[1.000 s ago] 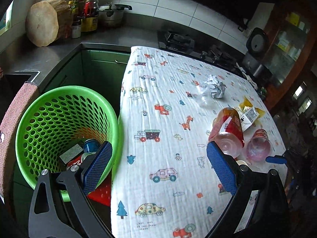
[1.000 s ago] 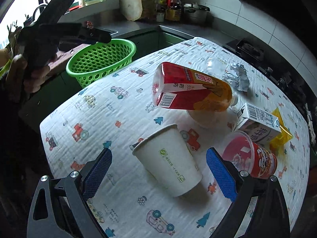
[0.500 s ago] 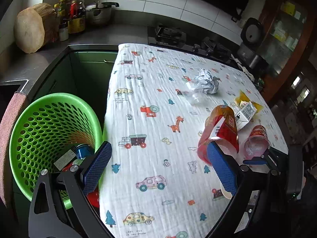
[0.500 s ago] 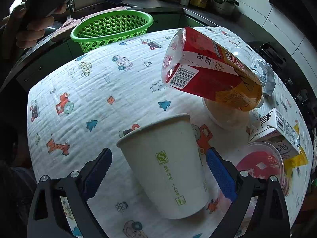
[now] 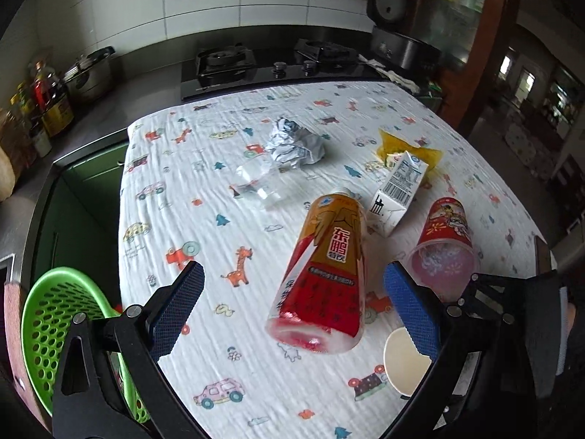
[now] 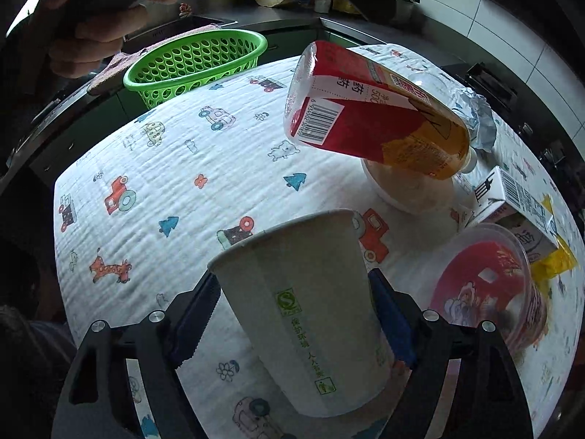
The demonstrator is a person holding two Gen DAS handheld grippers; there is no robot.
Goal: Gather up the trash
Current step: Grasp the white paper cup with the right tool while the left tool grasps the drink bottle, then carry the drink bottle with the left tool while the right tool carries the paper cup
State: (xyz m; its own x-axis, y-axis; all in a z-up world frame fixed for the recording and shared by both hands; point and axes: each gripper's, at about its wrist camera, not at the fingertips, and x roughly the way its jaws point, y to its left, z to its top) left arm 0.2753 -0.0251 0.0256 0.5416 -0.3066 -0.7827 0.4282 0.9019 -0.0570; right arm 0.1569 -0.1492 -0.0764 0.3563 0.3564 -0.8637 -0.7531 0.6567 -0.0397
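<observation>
Hiding the right claw's pads, the paper cup.

Three cups are counted on the bench: one white paper cup, one red plastic cup and one clear crushed cup. One bottle, one carton, one yellow wrapper and one crumpled foil ball are seen. One green basket is counted.

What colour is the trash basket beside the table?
Bright green, with round holes all over: the basket shows best in the right wrist view.
</observation>
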